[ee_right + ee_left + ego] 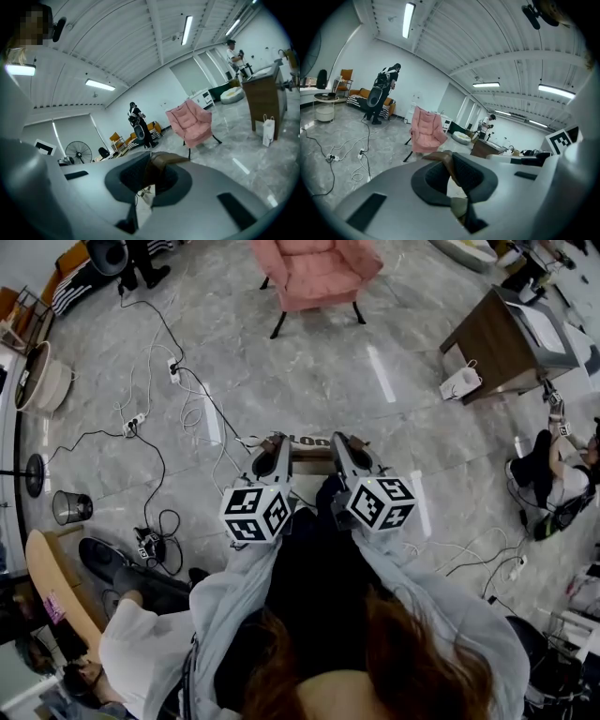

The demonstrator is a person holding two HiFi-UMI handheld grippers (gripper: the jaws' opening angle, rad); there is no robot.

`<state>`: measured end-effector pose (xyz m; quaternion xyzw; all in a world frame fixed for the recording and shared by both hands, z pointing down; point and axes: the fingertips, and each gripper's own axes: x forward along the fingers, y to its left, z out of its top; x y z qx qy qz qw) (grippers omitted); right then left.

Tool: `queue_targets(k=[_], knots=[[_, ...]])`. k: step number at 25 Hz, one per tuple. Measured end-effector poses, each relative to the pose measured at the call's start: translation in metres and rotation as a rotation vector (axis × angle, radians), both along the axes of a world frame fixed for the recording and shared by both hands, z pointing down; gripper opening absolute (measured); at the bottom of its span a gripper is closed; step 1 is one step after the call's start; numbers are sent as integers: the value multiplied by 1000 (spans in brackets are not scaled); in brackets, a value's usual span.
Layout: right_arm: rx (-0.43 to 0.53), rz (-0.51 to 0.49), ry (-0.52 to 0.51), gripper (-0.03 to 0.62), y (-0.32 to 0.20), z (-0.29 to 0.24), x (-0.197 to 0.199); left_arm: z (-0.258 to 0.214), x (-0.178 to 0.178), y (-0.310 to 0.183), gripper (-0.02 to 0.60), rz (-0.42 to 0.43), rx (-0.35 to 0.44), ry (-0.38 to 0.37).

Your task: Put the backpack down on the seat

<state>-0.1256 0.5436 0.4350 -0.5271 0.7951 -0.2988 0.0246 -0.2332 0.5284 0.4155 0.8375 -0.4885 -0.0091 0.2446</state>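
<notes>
Now, backpack [314, 563] in the air, pink armchair [314, 277] well ahead.
The left hand-held gripper [275, 444] and right hand-held gripper [339, 442] are each clenched on its brown strap [444, 161], and the dark bag apparently hangs beneath them above the floor [281, 381]. My advice: hold both grips firm and level, approach the armchair squarely, lower the bag onto the seat, and only then release.

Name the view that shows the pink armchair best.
The right gripper view: the pink armchair stands whole, legs included, and largest. The left gripper view shows it whole but smaller; the head view cuts off its back at the top edge.
</notes>
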Motion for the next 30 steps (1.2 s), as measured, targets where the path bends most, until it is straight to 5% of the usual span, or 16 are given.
queue_targets(k=[16,30], knots=[[-41,-133,-13,17,-157,-3,55,10,53,-132,25,-140,-40,-1],[-5,-188,-13,17,-226,-1,116,5,115,-204,25,-177,14,5]])
